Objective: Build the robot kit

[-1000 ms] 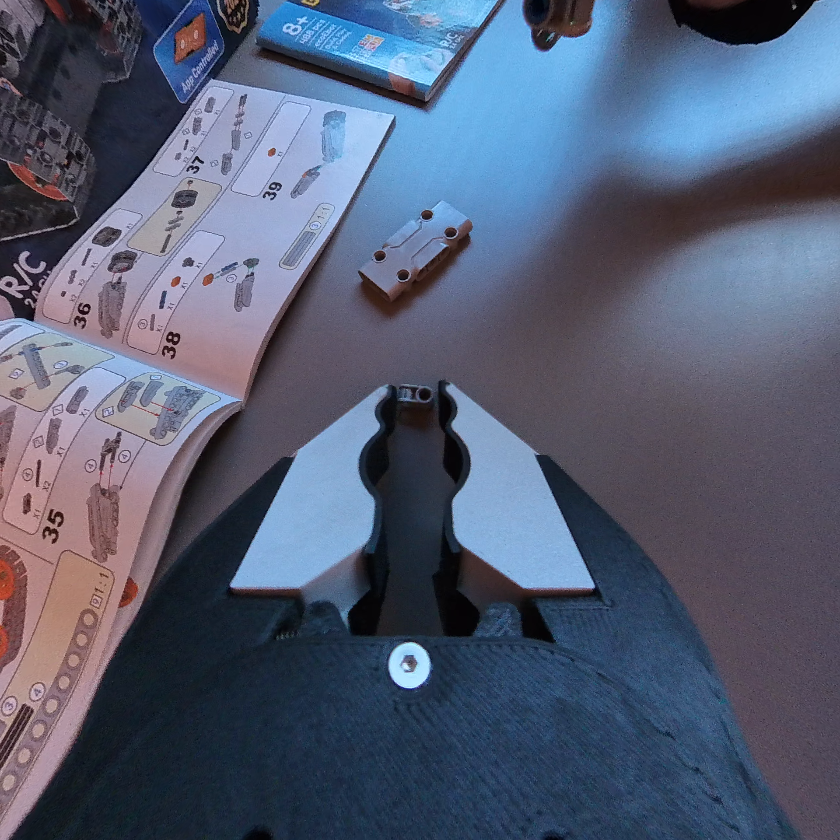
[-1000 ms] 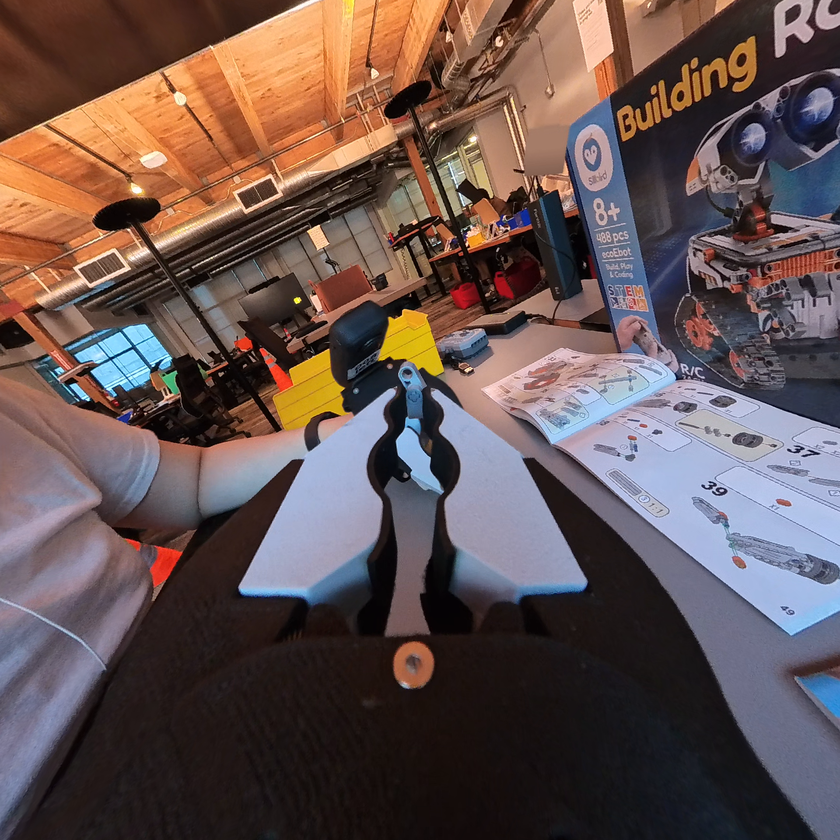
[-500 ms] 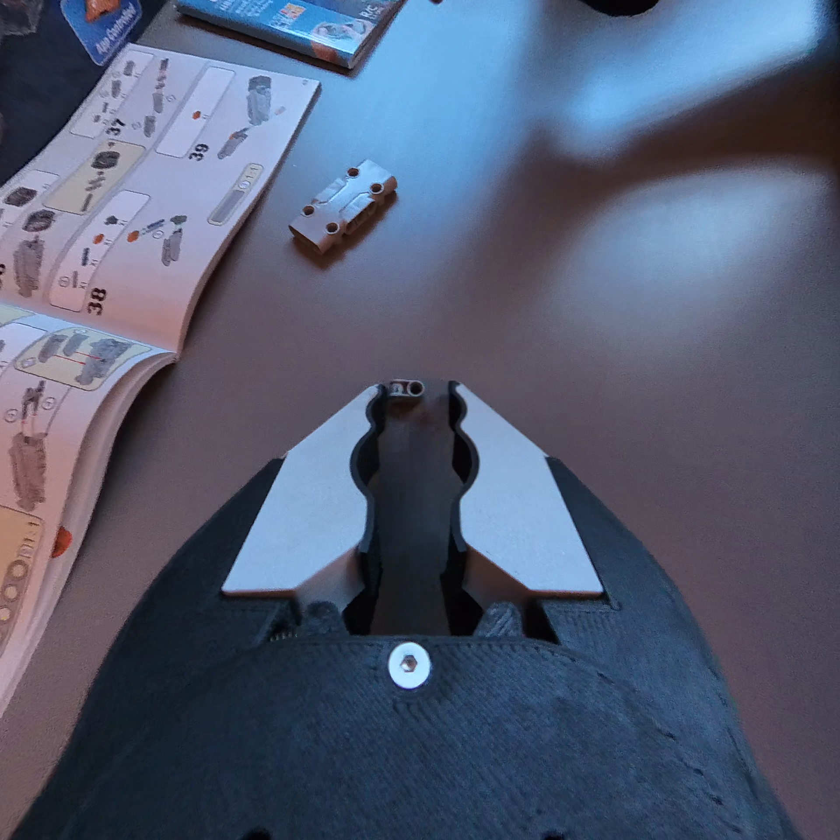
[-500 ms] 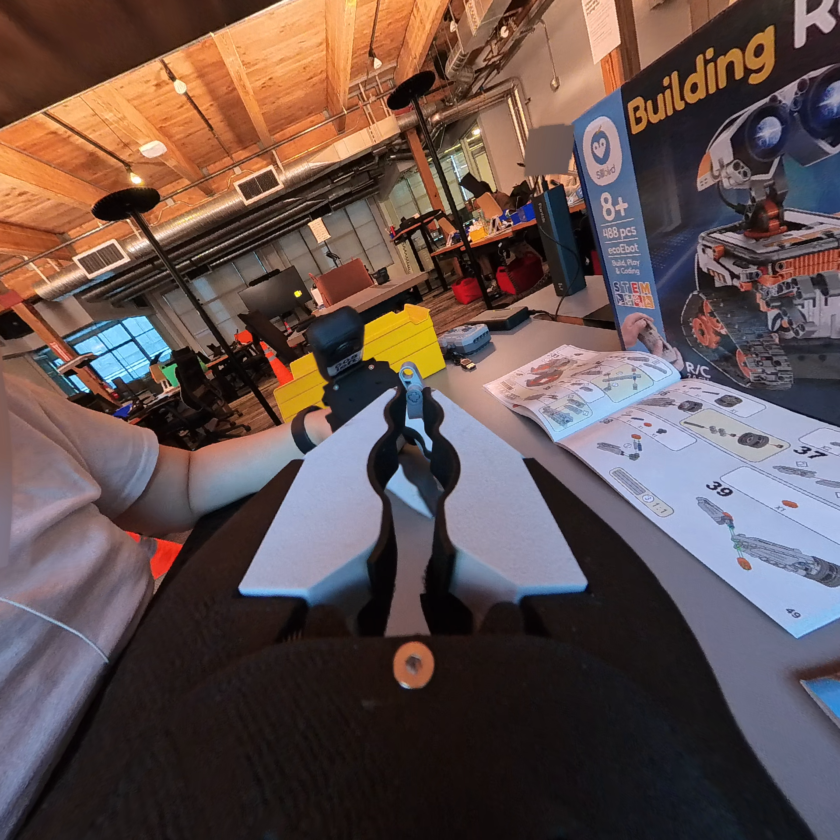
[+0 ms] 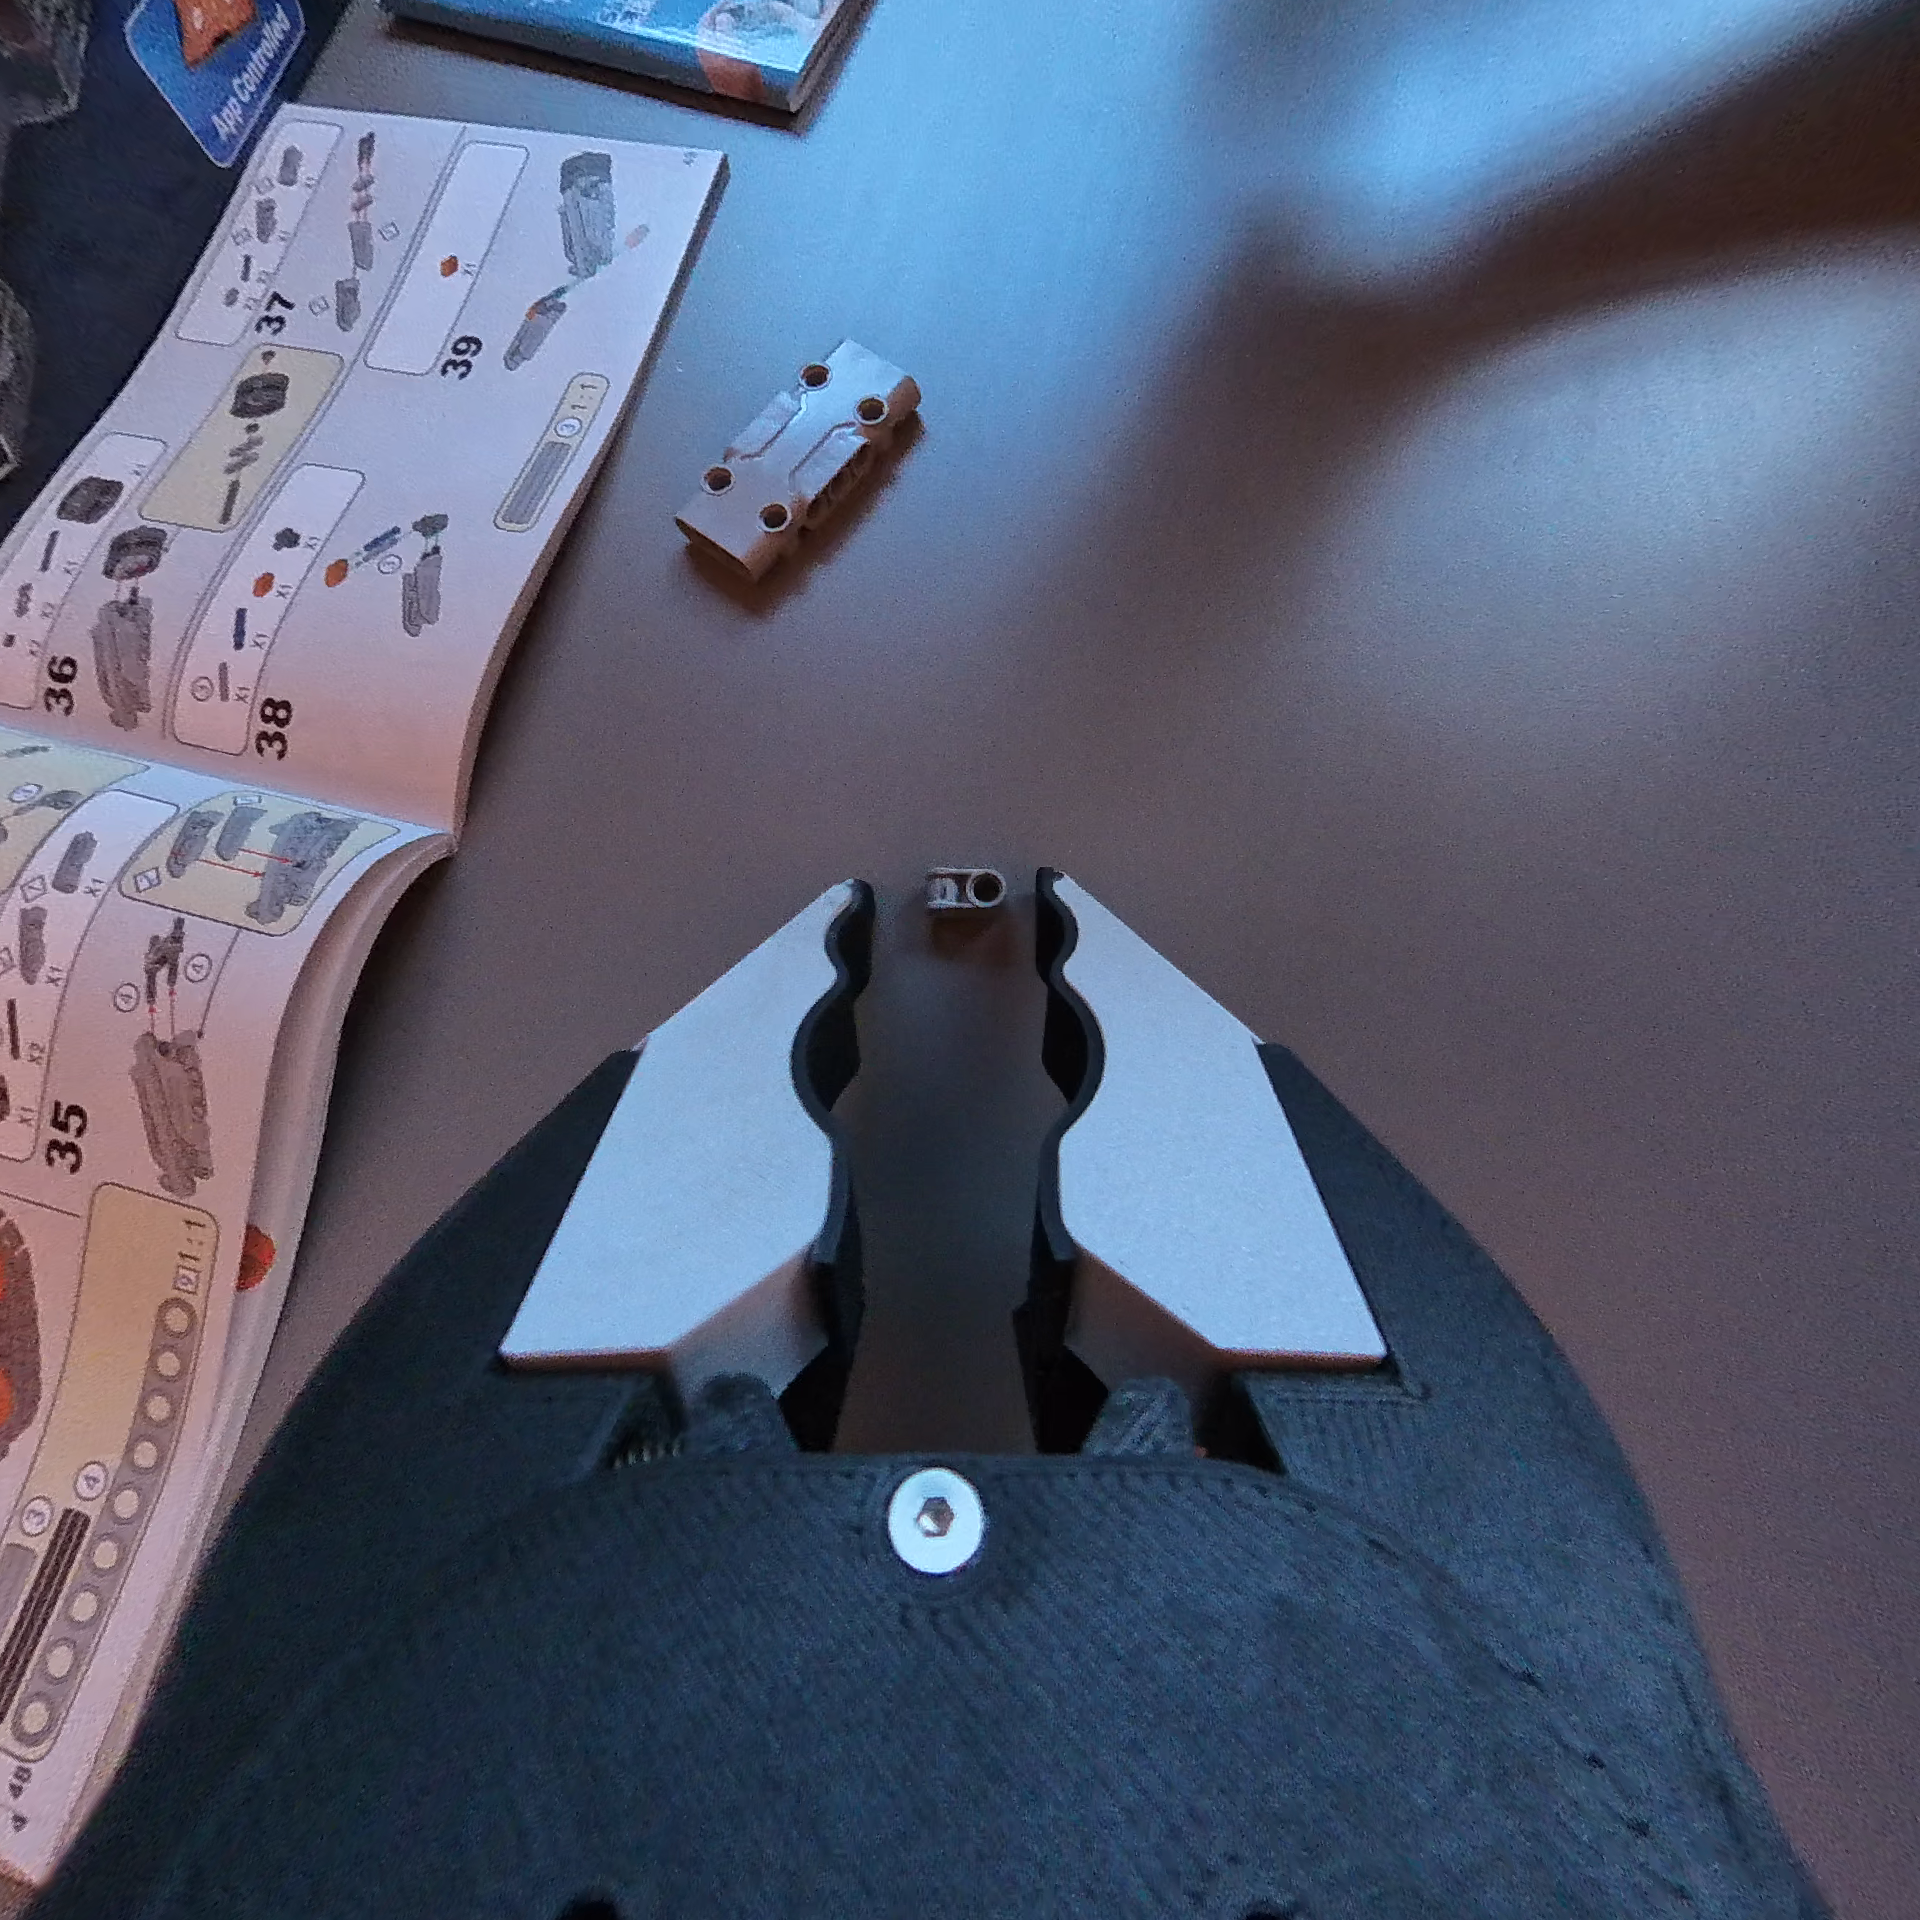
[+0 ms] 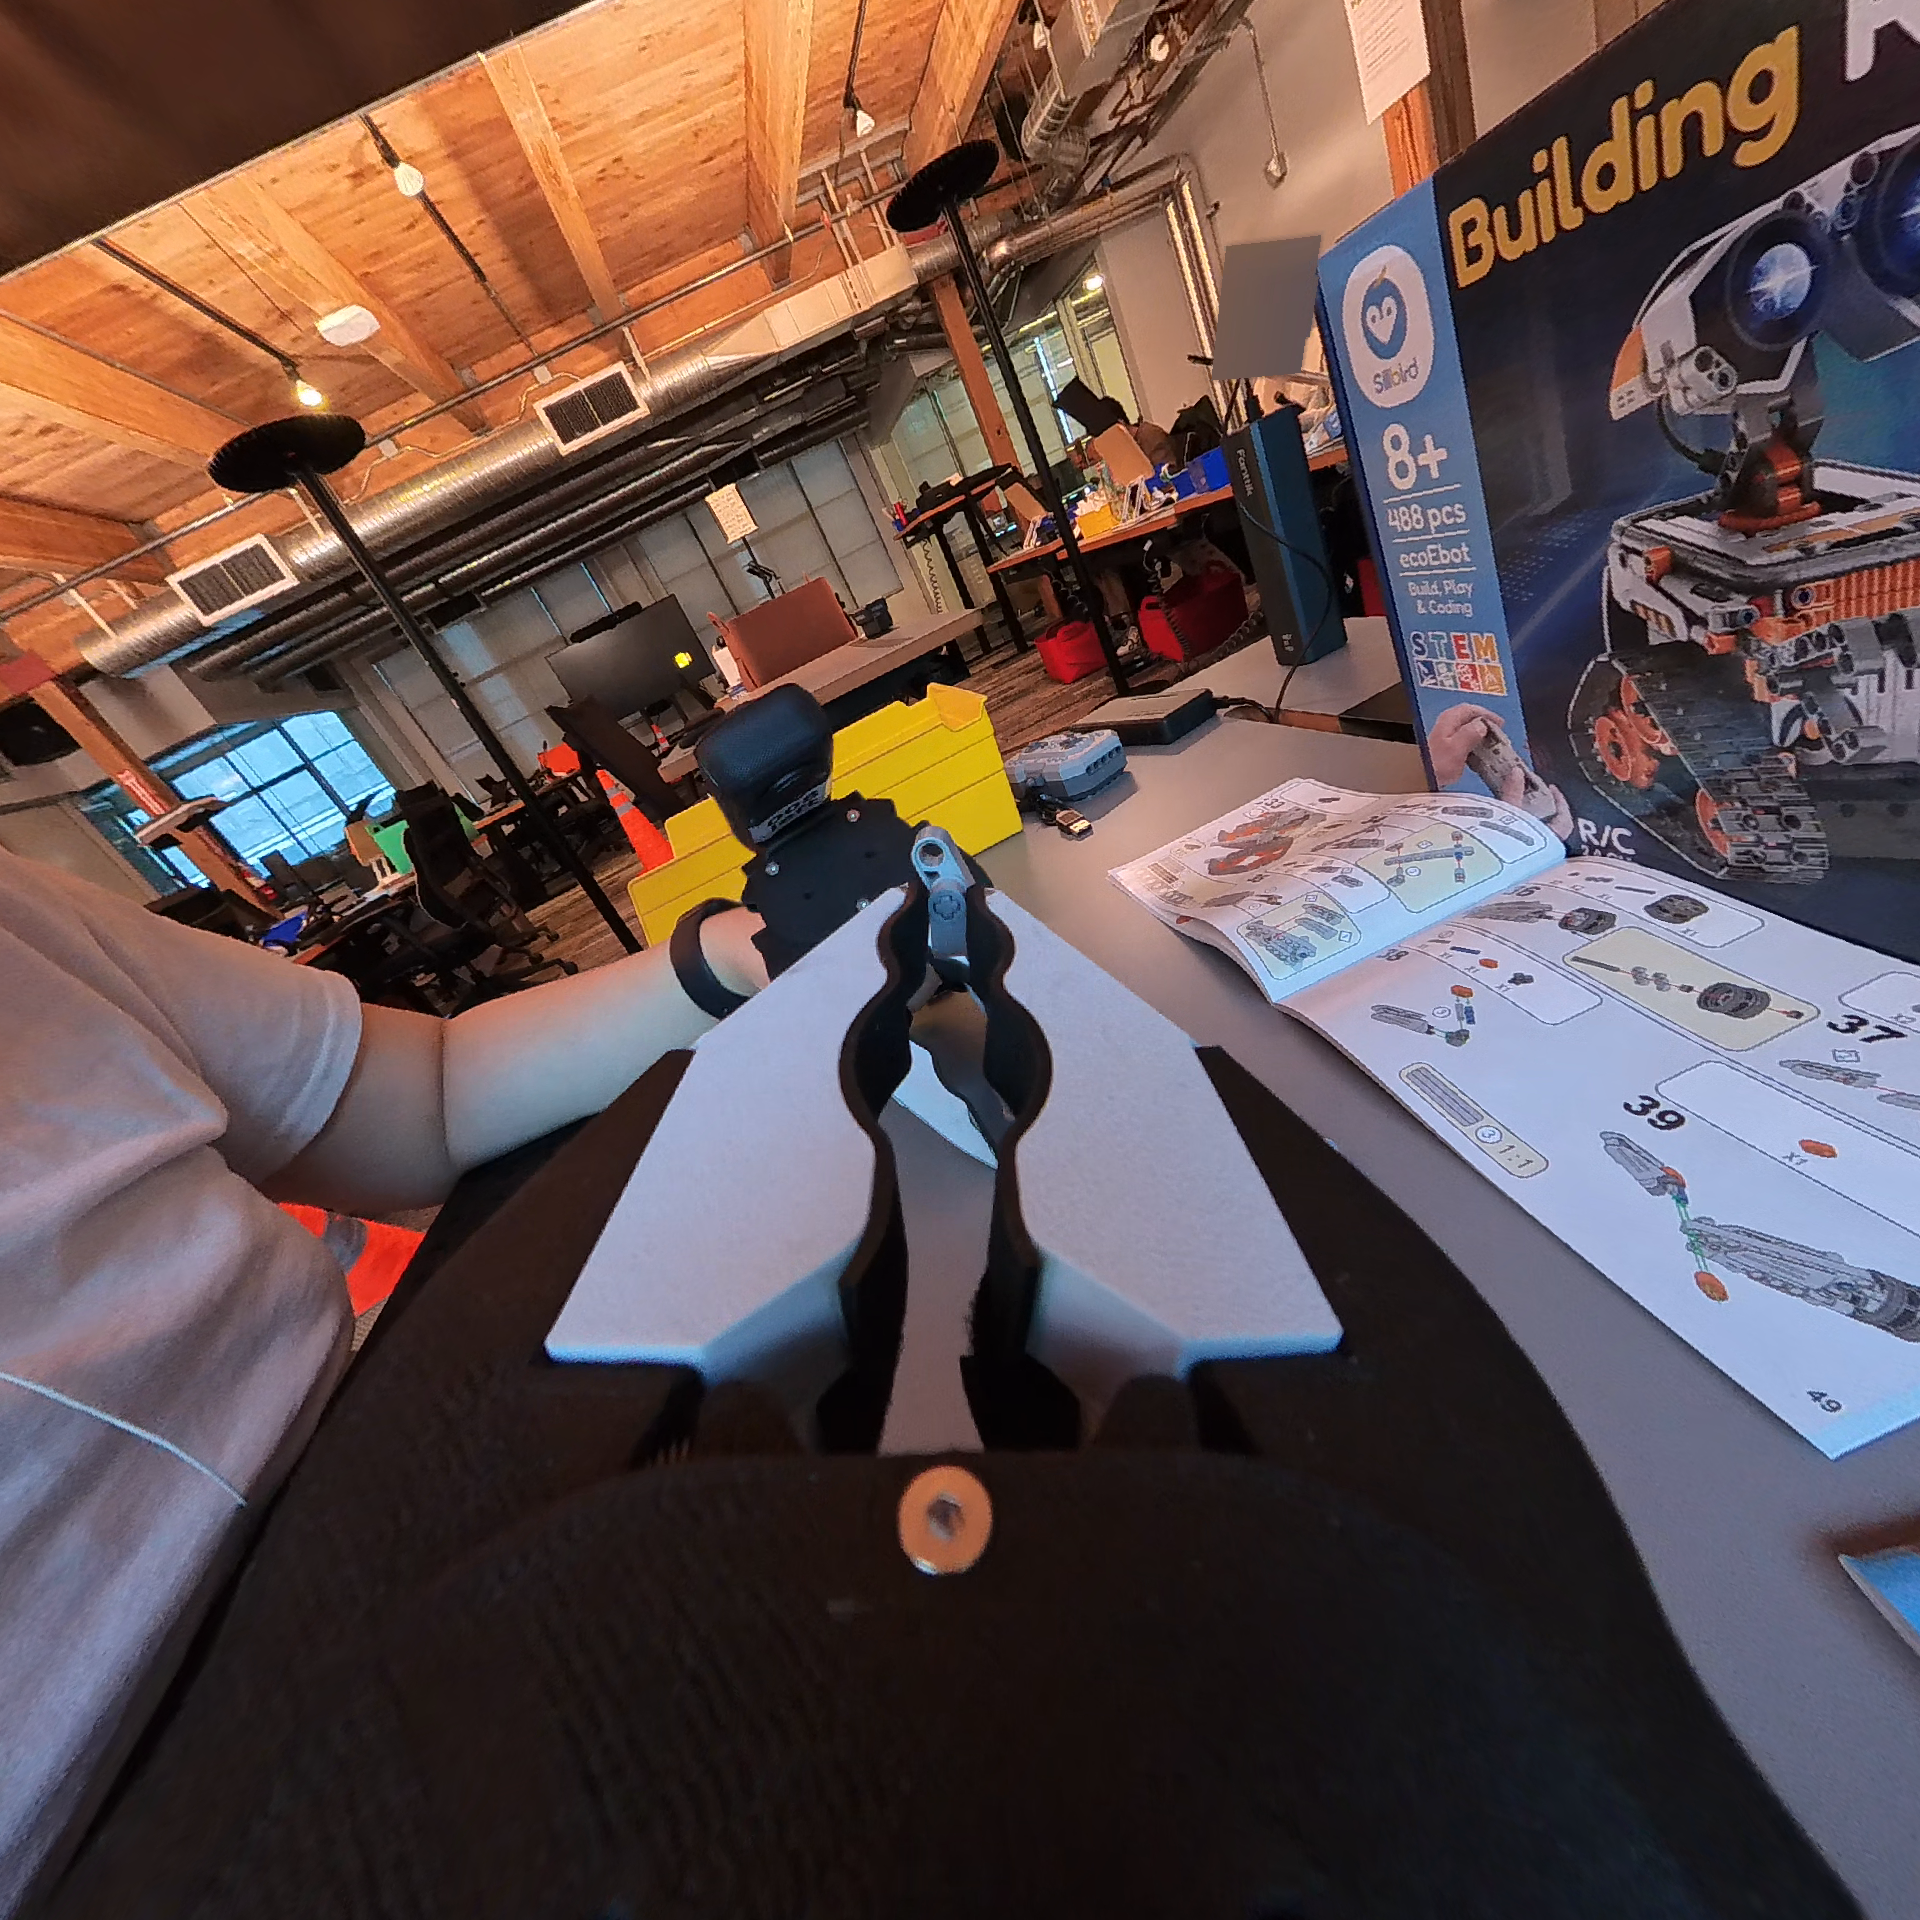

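Observation:
My left gripper (image 5: pixel 954 896) is open, low over the grey table (image 5: pixel 1351 831). A small grey connector piece (image 5: pixel 964 889) lies on the table between its fingertips, touching neither. A grey rectangular block with four holes (image 5: pixel 800 459) lies farther ahead to the left. My right gripper (image 6: pixel 948 906) is shut on a thin grey beam piece (image 6: pixel 943 902) that sticks up past its tips, held above the table. Beyond it the left gripper's black body (image 6: pixel 805 831) and a person's arm (image 6: pixel 540 1070) show.
An open instruction booklet (image 5: pixel 312 499) lies at the left; it also shows in the right wrist view (image 6: pixel 1558 1039). A toy robot box (image 6: pixel 1662 468) stands behind it. A blue booklet (image 5: pixel 644 42) lies at the far edge. Yellow bins (image 6: pixel 883 790) stand beyond. About 15 cm separates my left fingertips from my right.
My left gripper opened and let go of the small grey connector, which now rests on the table between the tips. My right gripper stayed shut on the beam piece.

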### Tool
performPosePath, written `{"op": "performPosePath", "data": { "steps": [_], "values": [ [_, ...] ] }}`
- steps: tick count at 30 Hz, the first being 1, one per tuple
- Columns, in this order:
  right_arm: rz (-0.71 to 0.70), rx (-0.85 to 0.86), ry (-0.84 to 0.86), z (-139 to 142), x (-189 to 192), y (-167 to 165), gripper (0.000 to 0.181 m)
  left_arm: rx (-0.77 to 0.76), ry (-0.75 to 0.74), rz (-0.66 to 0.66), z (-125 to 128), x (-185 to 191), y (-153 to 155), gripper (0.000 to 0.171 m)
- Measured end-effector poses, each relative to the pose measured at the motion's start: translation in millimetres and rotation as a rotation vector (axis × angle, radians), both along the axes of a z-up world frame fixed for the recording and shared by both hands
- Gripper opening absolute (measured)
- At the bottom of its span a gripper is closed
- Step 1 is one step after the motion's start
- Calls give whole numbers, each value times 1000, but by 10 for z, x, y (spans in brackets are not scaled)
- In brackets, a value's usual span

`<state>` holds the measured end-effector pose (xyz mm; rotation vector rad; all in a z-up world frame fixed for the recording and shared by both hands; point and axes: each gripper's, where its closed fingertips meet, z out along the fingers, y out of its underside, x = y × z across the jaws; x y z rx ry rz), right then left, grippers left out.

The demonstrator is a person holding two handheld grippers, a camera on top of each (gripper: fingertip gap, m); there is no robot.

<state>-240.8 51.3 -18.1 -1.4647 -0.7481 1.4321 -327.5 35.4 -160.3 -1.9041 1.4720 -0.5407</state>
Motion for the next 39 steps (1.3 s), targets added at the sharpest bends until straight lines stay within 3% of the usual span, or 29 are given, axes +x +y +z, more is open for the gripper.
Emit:
{"op": "performPosePath", "data": {
  "steps": [9, 10, 16, 21, 23, 26, 29, 35, 39],
  "values": [
    [8, -7, -12, -31, -13, -1, 6, -29, -3, -17, -14, 8, 5, 23],
    [12, -11, -11, -34, -16, -3, 6, -13, 4, -15, -16, 3, 22, 14],
    [98, -162, 96, 19, 3, -22, 6, 211, 71, -26, 105, 16, 65, 13],
    [222, -298, 185, 134, -5, -134, 5, 613, -149, -45, 1138, 277, -95, 13],
    [277, -330, 188, 201, -26, -222, 5, 790, -169, -54, 1507, 320, -188, 13],
    [316, -298, 186, 417, -67, -350, 5, 978, -129, -100, 1830, 379, -330, 13],
    [367, -148, 164, 776, -134, -542, 5, 1172, -30, -139, 2106, 397, -410, 13],
    [321, 407, 144, 1616, -134, -822, 6, 1414, 96, -219, 2907, 406, -661, 13],
    [355, 428, 154, 2176, -103, -946, 6, 1521, 170, -254, 3413, 415, -855, 14]
  ]
}}
